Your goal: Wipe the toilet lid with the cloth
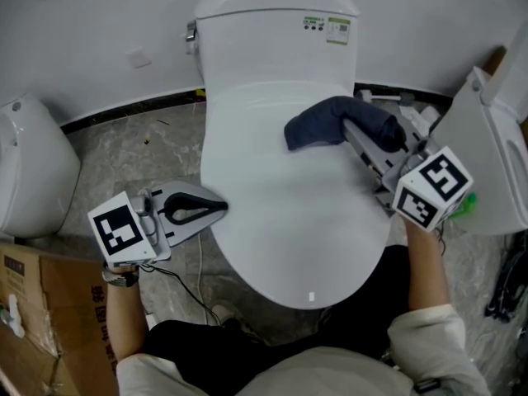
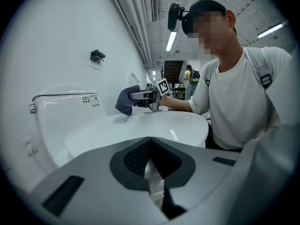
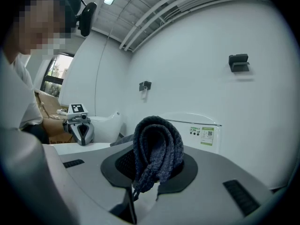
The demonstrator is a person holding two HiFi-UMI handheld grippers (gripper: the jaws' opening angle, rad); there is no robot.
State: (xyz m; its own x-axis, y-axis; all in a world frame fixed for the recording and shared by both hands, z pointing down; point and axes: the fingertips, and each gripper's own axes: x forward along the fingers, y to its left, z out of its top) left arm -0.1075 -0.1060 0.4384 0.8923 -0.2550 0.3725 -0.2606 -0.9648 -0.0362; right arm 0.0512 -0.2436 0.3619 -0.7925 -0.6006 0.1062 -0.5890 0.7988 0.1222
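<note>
The white toilet lid (image 1: pixel 289 221) lies closed below the cistern (image 1: pixel 272 40). A dark blue cloth (image 1: pixel 334 122) hangs folded over the lid's back right part, with my right gripper (image 1: pixel 367 134) shut on it; in the right gripper view the cloth (image 3: pixel 157 149) bulges out from between the jaws. My left gripper (image 1: pixel 216 207) is shut and empty at the lid's left edge, its tips close to the rim. In the left gripper view its closed jaws (image 2: pixel 150 165) face across the lid (image 2: pixel 154 125) toward the cloth (image 2: pixel 127 101).
A second white toilet (image 1: pixel 29 172) stands at the left, with a cardboard box (image 1: pixel 41 320) below it. Another white fixture (image 1: pixel 495 155) stands at the right. The person's legs are at the lid's front edge. Cables (image 1: pixel 194 283) lie on the grey floor.
</note>
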